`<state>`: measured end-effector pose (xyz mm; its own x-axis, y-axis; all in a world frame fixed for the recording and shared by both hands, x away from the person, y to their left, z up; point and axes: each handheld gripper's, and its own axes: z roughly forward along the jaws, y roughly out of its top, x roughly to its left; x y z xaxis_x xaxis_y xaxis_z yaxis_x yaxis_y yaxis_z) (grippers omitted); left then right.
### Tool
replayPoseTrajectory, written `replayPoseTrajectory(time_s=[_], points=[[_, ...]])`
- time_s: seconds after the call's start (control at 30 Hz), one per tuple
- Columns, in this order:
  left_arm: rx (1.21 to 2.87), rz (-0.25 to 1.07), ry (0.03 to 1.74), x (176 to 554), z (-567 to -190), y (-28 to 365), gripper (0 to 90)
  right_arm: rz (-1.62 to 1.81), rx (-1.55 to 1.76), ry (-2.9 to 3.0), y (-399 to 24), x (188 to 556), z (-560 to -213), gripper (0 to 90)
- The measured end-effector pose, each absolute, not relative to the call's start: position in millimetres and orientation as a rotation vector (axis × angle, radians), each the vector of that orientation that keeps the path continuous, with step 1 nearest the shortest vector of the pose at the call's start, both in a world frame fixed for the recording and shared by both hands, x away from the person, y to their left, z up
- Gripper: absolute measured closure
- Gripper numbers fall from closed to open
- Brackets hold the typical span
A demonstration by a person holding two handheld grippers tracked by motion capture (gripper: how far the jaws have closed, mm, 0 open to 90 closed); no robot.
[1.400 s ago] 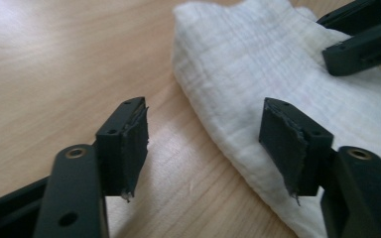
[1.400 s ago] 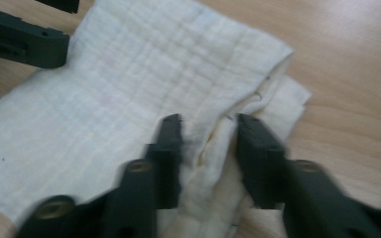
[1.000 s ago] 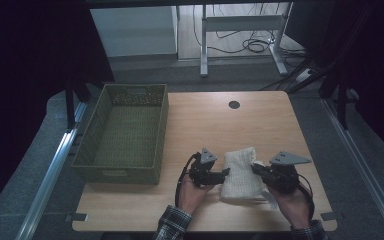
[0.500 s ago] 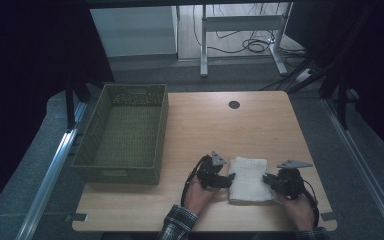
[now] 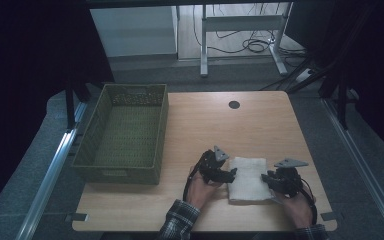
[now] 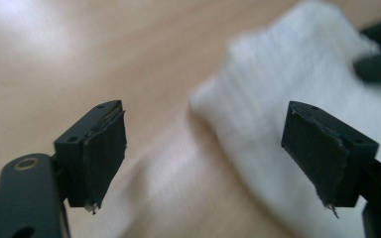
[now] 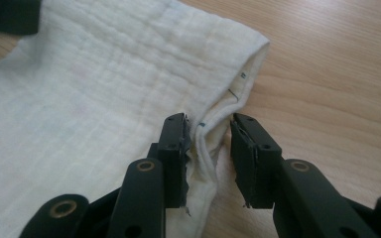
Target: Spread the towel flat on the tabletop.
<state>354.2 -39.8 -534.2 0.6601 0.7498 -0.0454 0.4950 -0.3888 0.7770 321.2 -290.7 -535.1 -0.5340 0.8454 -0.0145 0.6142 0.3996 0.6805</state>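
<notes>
Two sets of jaws have just been opening. Right gripper (image 7: 208, 148) straddles a pinched-up fold of the white cloth (image 5: 248, 178), pads barely off it; left gripper (image 6: 203, 153) gapes wide, nothing between. That cloth lies folded on the table (image 5: 260, 125), beside the green basket (image 5: 122, 135).

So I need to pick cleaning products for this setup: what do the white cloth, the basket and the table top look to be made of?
The white cloth looks like soft cotton gauze or muslin: matte, with fine crinkled ribs and a stitched hem. The basket seems woven, in olive-green wicker or plastic strand; which one is unclear. The table top shows light wood grain with a smooth low sheen, likely laminate or veneer.
</notes>
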Motion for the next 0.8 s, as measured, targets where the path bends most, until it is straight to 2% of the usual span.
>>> replayPoseTrajectory(time_s=[0.13, 0.2, 0.3, 0.4, 0.6, 0.8], points=[[2.098, 0.47, 1.046, 375, -540, -46, 17.4, 0.905, 1.24, 2.307, -287, 322, -536, 67.3], [2.165, 0.495, 1.073, 381, -549, -48, 19.2, 0.915, 1.241, 2.306, -287, 322, -537, 67.3], [2.145, 0.471, 1.078, 382, -552, -46, 20.7, 0.947, 1.251, 2.306, -289, 323, -538, 67.3], [2.143, 0.518, 1.049, 375, -546, -45, 20.3, 0.955, 1.254, 2.305, -288, 324, -539, 67.2], [2.071, 0.467, 1.027, 354, -534, -25, 17.8, 0.962, 1.248, 2.306, -281, 326, -539, 65.9], [2.058, 0.401, 0.973, 332, -532, -14, 16.2, 0.994, 1.224, 2.293, -279, 321, -532, 59.1]])
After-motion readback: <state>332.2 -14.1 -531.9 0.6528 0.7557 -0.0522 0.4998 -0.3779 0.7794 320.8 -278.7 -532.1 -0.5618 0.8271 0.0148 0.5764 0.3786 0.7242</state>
